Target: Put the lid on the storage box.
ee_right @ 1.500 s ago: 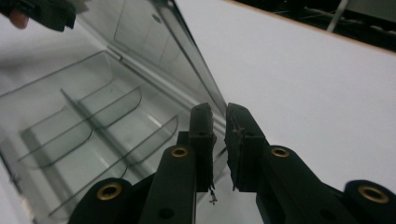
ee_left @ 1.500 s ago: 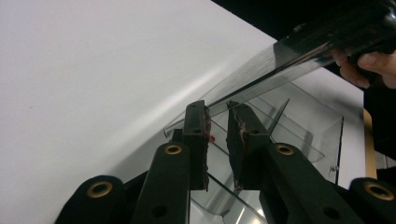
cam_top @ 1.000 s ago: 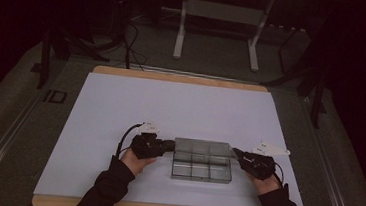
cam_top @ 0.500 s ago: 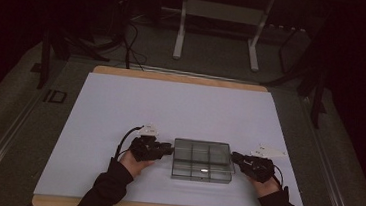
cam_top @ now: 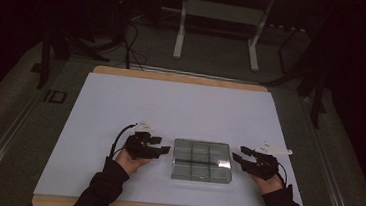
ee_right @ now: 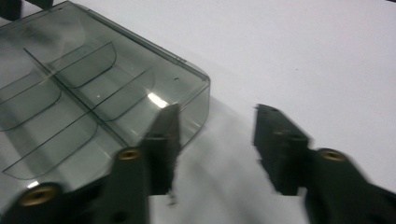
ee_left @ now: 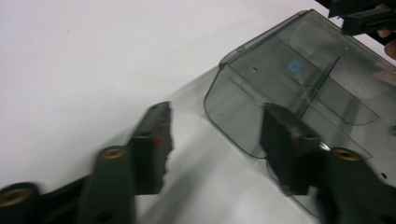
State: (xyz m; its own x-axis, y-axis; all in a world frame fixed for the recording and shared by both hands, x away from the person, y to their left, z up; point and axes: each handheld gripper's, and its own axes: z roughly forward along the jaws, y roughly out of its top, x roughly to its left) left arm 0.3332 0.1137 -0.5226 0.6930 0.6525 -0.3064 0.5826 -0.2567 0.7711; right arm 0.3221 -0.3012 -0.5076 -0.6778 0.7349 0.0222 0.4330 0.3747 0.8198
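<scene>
My left claw [cam_top: 163, 147] and right claw [cam_top: 238, 154], jaws just opened and empty, flank the clear divided box [cam_top: 201, 160] at nine and three o'clock, hands low on the worktop [cam_top: 121, 102].

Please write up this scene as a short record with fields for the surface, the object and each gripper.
surface: white sheet on a wooden-edged table
object: clear smoky plastic box with inner dividers, flat on the sheet
left gripper: jaws have just been opening, nothing clamped, beside the box's left end
right gripper: jaws have just been opening, apart from the box's right end
</scene>
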